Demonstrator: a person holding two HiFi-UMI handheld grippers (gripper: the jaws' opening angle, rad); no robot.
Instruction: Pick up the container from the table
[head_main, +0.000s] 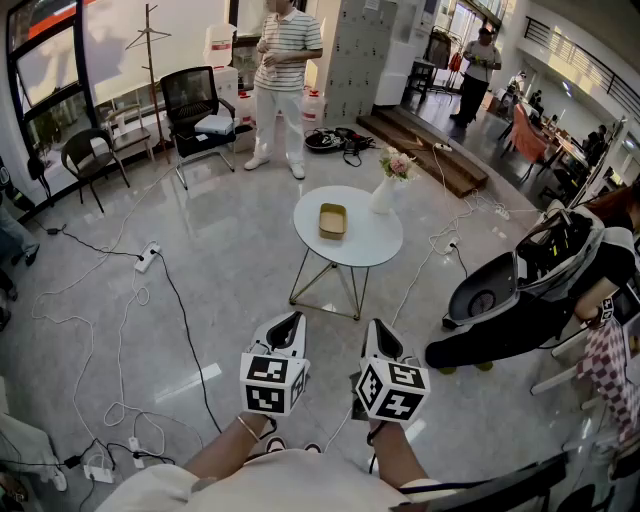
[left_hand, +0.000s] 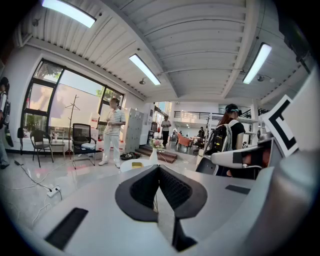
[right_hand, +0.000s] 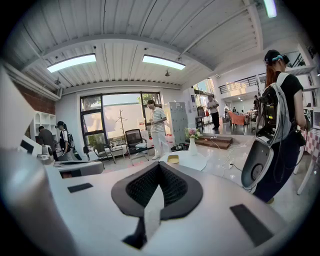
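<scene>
The yellow container (head_main: 332, 220) sits on the round white surface (head_main: 365, 245), far ahead, just left of a vase (head_main: 382, 196) of flowers. The left gripper (head_main: 289, 320) and right gripper (head_main: 377, 327) are held side by side, near, well apart from it. Both jaws are clenched together on nothing.

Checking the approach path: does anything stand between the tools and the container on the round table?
Nothing visible does. The left tool and right tool, both shut and empty, are short of the table with only floor between. The container lies near the table's middle; the vase stands beyond it to the right, off the path.
</scene>
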